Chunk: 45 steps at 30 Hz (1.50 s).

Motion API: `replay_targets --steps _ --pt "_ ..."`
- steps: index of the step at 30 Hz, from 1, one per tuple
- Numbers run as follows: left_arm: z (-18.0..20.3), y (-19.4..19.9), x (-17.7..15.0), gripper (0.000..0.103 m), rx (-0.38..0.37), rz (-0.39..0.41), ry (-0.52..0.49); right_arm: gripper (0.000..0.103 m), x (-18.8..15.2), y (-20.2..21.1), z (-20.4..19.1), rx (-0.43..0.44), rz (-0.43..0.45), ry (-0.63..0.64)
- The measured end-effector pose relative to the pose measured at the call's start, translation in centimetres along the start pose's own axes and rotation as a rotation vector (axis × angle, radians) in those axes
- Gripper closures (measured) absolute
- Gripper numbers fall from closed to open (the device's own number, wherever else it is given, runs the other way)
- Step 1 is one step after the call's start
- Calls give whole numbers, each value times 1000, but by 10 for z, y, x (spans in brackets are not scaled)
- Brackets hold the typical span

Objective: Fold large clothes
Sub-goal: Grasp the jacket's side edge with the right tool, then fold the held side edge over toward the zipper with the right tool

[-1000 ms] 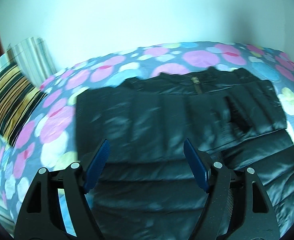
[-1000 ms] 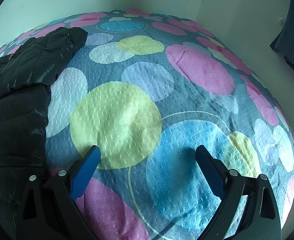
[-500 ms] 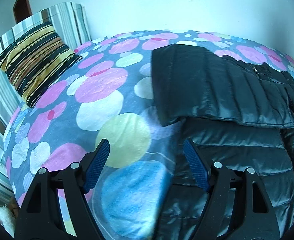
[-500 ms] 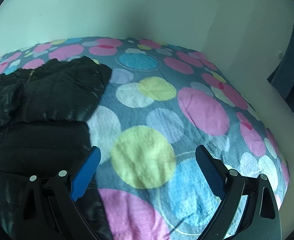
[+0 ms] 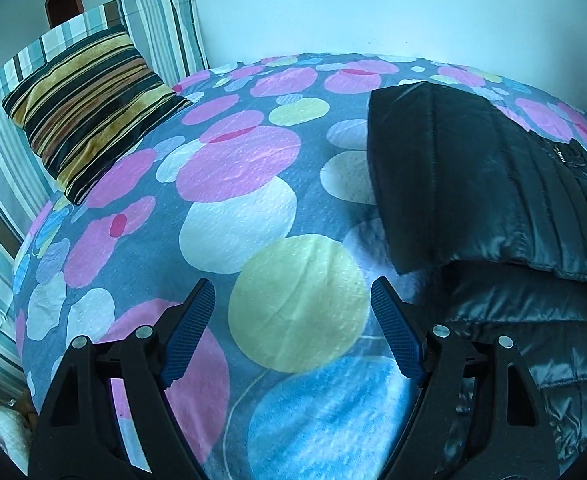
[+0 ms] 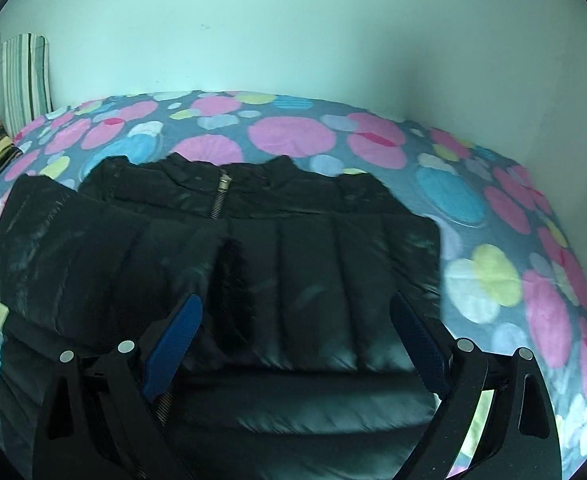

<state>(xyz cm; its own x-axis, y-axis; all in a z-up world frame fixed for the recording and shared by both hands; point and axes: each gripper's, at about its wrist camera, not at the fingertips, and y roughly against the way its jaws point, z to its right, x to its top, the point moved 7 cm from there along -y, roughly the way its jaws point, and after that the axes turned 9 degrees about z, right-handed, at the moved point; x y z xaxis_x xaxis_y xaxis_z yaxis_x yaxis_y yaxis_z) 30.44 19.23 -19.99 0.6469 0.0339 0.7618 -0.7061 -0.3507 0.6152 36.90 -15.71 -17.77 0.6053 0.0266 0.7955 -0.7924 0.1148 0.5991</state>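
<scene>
- Black puffer jacket [image 6: 293, 280] lies on dotted bedspread [image 5: 253, 208], sleeves folded across chest.
- L gripper [image 5: 293, 332]: released, empty, over bedspread just beside jacket's edge.
- R gripper [image 6: 297, 340]: released, empty, above jacket.
- Striped pillow [image 5: 89, 108] well apart from jacket.

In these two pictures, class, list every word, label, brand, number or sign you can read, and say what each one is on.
None can be read.
The black jacket shows only a zip pull, with no legible mark.
The bedspread has coloured dots only.
The striped cushion has no lettering.
</scene>
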Motion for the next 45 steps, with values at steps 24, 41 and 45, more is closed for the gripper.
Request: replay_targets --steps 24,41,45 --pt "40 -20 48 23 -85 59 -21 83 22 -18 38 -23 -9 -50" --pt "119 -70 45 21 -76 -4 -234 79 -48 -76 77 -59 -193 -42" --pt "125 -73 42 21 -51 1 -271 79 -49 -79 80 -44 -195 -68"
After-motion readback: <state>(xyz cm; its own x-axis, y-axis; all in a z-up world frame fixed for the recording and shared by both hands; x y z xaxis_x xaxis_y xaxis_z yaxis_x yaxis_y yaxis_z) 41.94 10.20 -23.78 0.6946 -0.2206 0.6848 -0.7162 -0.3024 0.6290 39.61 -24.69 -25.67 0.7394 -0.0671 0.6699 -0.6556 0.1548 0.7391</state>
